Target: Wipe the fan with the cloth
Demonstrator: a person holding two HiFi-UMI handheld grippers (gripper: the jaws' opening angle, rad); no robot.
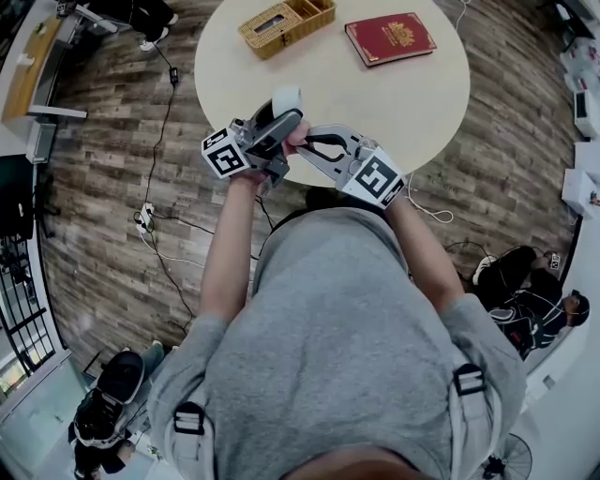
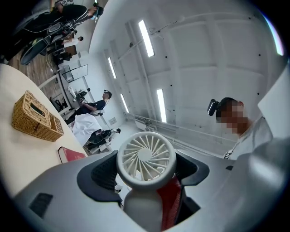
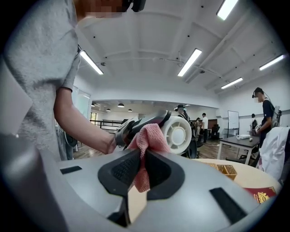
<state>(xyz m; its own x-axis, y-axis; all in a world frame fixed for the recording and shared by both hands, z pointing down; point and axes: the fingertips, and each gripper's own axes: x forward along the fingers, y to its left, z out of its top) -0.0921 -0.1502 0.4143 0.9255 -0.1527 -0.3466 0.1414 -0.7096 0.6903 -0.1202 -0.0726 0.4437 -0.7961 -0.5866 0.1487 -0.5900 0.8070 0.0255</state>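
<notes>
The small white plastic fan (image 2: 146,156) sat clamped in the jaws of your left gripper (image 2: 144,176), over the near edge of the round cream counter (image 1: 422,94). Your right gripper (image 3: 141,170) had its jaws closed on the pink mesh cloth (image 3: 147,137), which touched the fan's rim. A wicker basket (image 1: 286,23) and a red book (image 1: 389,37) lay beyond.

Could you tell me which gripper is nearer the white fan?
Left: the left gripper clamps the white handheld fan; the right gripper holds a pink mesh cloth against it.
</notes>
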